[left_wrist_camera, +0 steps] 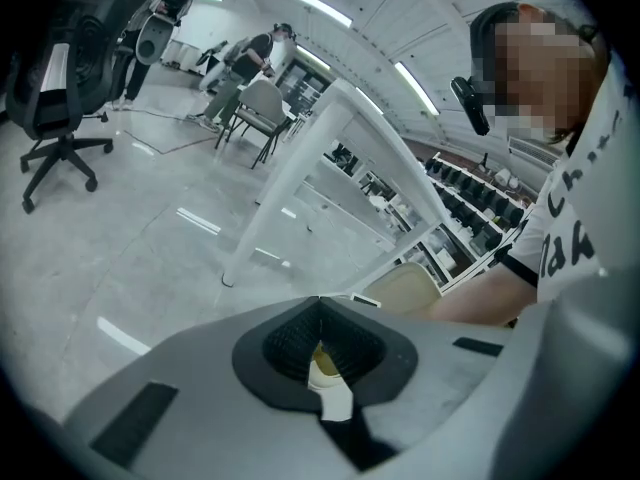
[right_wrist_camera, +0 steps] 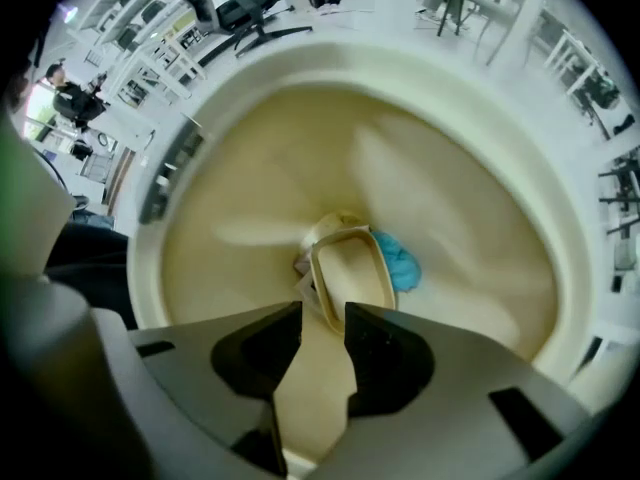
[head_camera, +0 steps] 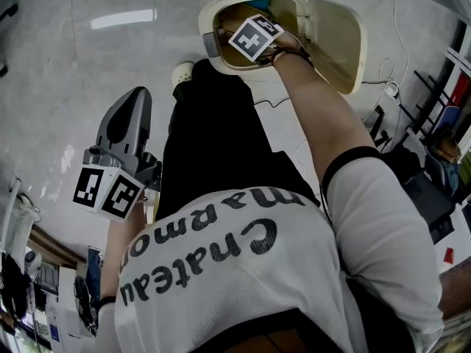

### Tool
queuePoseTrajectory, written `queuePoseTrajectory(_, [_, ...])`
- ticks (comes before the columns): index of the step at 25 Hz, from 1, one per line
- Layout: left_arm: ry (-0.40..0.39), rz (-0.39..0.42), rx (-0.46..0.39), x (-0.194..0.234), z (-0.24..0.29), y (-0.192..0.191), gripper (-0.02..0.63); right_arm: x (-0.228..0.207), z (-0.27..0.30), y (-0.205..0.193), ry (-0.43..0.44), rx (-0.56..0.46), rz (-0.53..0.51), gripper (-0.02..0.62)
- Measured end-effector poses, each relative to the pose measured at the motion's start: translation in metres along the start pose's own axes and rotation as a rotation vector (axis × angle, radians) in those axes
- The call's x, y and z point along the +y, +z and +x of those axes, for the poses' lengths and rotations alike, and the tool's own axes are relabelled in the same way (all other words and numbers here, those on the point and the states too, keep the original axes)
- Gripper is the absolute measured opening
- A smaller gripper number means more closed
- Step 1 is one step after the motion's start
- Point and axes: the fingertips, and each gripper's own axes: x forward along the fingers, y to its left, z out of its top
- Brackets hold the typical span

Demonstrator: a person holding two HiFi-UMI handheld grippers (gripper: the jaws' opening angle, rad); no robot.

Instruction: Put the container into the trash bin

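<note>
The right tongs (right_wrist_camera: 322, 313) hang over the open trash bin (right_wrist_camera: 480, 168) and point almost straight down into it. Their jaws stand apart and grip nothing. Beyond their tips the cream container (right_wrist_camera: 352, 268) lies tilted at the bottom of the bin, touching a crumpled blue scrap (right_wrist_camera: 402, 260) on its right. The bin's lid (head_camera: 340, 39) is swung open to one side. The left tongs (left_wrist_camera: 320, 303) are well apart from the bin, above the floor (left_wrist_camera: 120, 238), with jaws closed together and empty.
</note>
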Motion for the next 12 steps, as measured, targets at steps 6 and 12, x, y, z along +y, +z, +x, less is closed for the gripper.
queuePoseTrajectory(6, [-0.061, 0.039, -0.014, -0.036, -0.043, 0.037, 0.023, 0.022, -0.086, -0.011, 0.036, -0.144, 0.353, 0.118])
queuePoseTrajectory(12, [-0.141, 0.132, -0.057, -0.079, -0.079, 0.071, 0.023, 0.042, -0.177, -0.020, 0.064, -0.369, 0.736, 0.058])
